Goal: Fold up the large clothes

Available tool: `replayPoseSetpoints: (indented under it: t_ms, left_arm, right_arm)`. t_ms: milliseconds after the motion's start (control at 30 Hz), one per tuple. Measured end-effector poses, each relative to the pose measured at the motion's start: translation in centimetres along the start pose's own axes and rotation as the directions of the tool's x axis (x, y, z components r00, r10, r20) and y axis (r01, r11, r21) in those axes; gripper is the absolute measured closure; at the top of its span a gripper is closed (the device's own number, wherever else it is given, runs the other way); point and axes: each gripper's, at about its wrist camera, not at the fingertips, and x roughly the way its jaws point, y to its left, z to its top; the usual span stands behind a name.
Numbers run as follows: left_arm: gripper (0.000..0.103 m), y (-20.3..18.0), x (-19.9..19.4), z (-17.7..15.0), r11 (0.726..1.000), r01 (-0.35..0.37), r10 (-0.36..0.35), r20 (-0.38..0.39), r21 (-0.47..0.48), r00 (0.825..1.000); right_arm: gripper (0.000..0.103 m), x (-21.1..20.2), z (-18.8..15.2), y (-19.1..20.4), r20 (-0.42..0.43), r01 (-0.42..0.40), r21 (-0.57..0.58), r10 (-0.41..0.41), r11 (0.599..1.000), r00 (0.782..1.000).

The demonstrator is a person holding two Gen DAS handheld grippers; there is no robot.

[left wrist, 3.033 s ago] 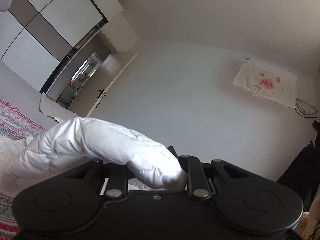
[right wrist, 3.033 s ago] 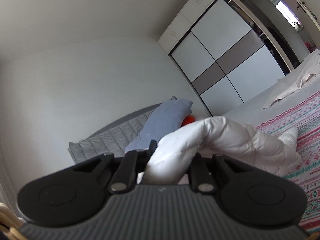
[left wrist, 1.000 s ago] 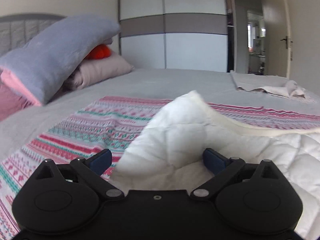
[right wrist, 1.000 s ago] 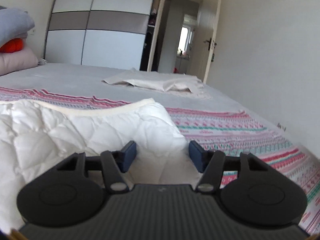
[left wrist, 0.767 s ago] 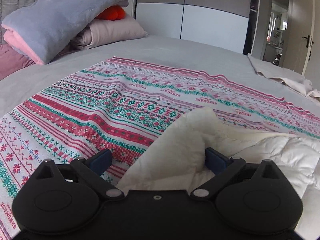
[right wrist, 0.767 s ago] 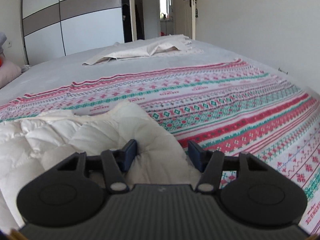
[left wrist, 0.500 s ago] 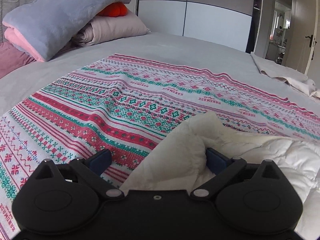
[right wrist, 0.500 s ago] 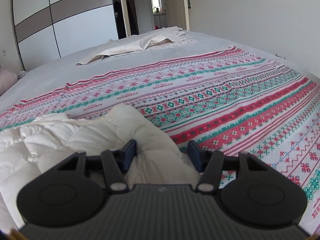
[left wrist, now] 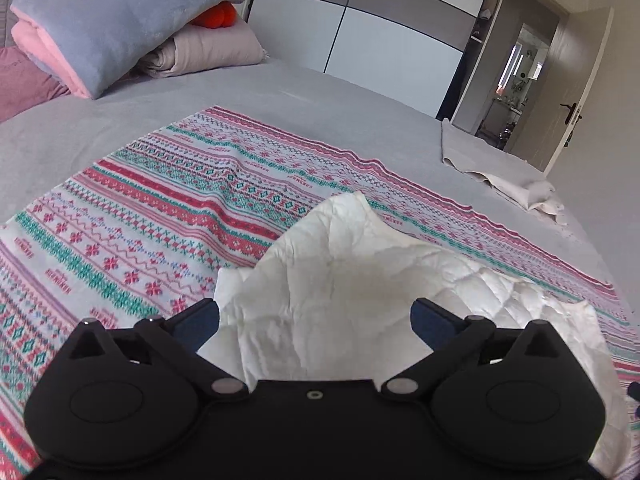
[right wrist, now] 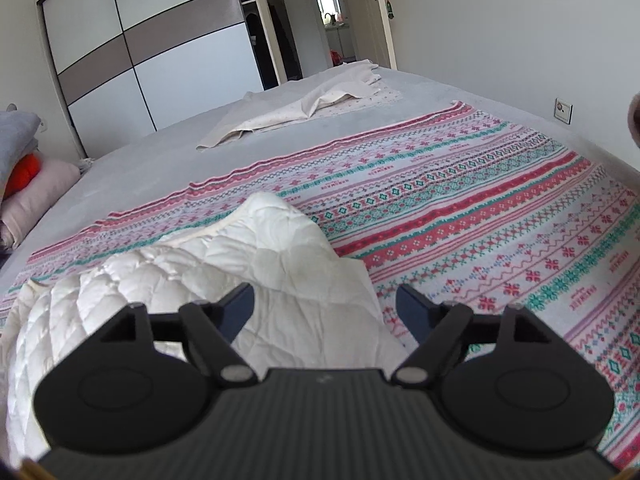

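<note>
A: Pose check, left gripper [left wrist: 314,318]?

B: Low over the bed, aimed at 12 across the blanket [left wrist: 152,216]. Jaws wide apart. A corner of the white coat [left wrist: 340,280] lies loose between them; I can't tell whether either pad touches it.

A: Right gripper [right wrist: 325,306]?

B: Same story. Low, level, jaws spread. The coat's [right wrist: 224,264] other corner peaks at 12 just ahead of the gap, with the bulk running off toward 9. The pad at 3 hangs over bare blanket [right wrist: 500,216], clear of the fabric.

A: So where's the coat?

B: Flat on the striped blanket, near the front edge of both views, between the two grippers (quilted side shows best in the right view).

A: What does one view have that the other lacks?

B: The left view shows the whole pile at 10: blue pillow [left wrist: 132,8] on top, pink bedding [left wrist: 208,50] under it, orange thing [left wrist: 212,18] wedged between. The right view only catches slivers of that at 9. The right view alone shows a wall socket [right wrist: 563,111] at 2. Both show the wardrobe [left wrist: 380,32] and the open door.

A: Counts?

B: Two grippers, one coat, one blanket, one beige sheet [right wrist: 304,114] crumpled at the far side of the bed (at 2 in the left view, 12 in the right).
</note>
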Motion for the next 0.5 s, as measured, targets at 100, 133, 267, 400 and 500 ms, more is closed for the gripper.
replayPoseSetpoints:
  t_ms: [100, 133, 267, 400, 500]
  left_arm:
    - [0.000, 1.5, -2.2, -1.4, 0.995, 0.049, -0.051, -0.024, -0.092, 0.998]
    - [0.000, 2.0, -2.7, -2.0, 0.990, 0.067, -0.071, -0.030, -0.122, 0.997]
    - [0.000, 4.8, -3.3, -4.2, 0.961, 0.140, -0.161, -0.073, -0.240, 0.984]
    - [0.000, 7.6, -2.7, -5.0, 0.894, 0.197, -0.269, -0.131, -0.402, 0.954]
    - [0.000, 9.4, -2.0, -5.6, 0.828, 0.227, -0.354, -0.166, -0.512, 0.920]
  right_arm:
    - [0.022, -1.6, -1.0, -0.5, -0.021, -0.008, 0.007, 0.008, 1.000, 1.000]
    - [0.020, -2.0, -1.3, -0.7, -0.029, -0.014, 0.005, 0.014, 1.000, 0.999]
    - [0.016, -3.0, -2.6, -1.4, -0.077, -0.027, -0.024, 0.025, 0.999, 0.997]
    - [0.016, -2.8, -3.3, -3.4, -0.136, -0.029, 0.053, 0.036, 0.998, 0.990]
    - [0.016, -1.7, -4.1, -5.7, -0.207, -0.088, 0.193, 0.128, 0.977, 0.970]
